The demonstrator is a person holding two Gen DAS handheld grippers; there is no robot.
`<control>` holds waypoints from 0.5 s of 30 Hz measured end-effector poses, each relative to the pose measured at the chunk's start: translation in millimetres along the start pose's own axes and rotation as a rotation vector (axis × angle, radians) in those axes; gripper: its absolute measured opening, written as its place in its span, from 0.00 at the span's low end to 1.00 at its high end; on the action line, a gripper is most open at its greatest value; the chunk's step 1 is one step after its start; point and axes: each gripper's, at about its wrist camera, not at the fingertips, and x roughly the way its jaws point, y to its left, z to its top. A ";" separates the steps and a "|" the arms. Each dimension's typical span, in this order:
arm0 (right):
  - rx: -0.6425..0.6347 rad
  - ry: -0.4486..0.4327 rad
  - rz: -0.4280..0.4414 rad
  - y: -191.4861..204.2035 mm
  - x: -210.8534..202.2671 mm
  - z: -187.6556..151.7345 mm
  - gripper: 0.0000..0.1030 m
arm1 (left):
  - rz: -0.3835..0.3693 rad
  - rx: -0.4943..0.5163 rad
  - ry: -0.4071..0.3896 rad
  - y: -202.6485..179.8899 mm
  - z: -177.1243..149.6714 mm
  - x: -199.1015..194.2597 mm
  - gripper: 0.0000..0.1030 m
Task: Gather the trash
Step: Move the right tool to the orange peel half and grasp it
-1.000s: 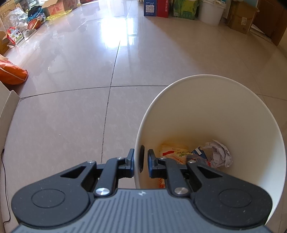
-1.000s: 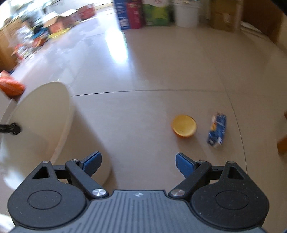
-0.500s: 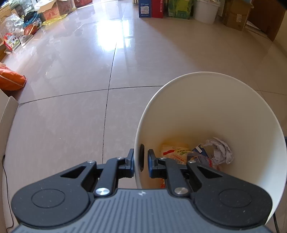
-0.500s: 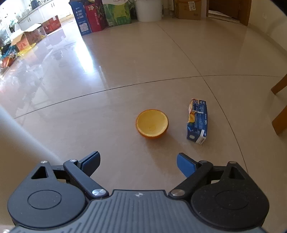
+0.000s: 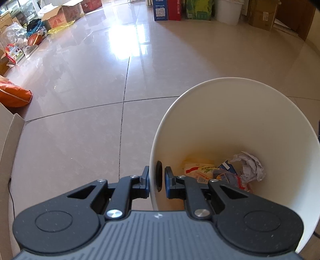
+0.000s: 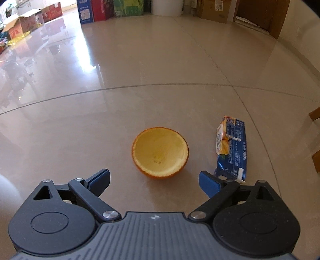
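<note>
My left gripper (image 5: 157, 178) is shut on the near rim of a white trash bin (image 5: 236, 112), one finger outside the wall and one inside. At the bin's bottom lie a crumpled paper ball (image 5: 250, 166) and flattened wrappers (image 5: 202, 170). In the right wrist view a hollow orange peel half (image 6: 160, 153) sits cup-up on the floor, just ahead of my right gripper (image 6: 154, 178). That gripper's jaws are opening wide, with nothing between them. A blue juice carton (image 6: 232, 148) lies flat to the right of the peel, close to the right fingertip.
Glossy tiled floor stretches ahead. Boxes (image 5: 168, 10) and a white bucket (image 5: 228, 10) line the far wall. An orange bag (image 5: 14, 96) and cardboard (image 5: 10, 136) lie at the left. A wooden furniture leg (image 6: 315, 138) stands at the right edge.
My right gripper has dropped toward the floor and swung away from the bin; the peel and carton now look larger and nearer. Its jaws have spread a little. The left gripper keeps its grip.
</note>
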 end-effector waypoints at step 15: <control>-0.018 0.004 -0.065 7.9 57.4 17.1 0.95 | 0.000 -0.037 0.012 2.6 4.4 -2.6 0.12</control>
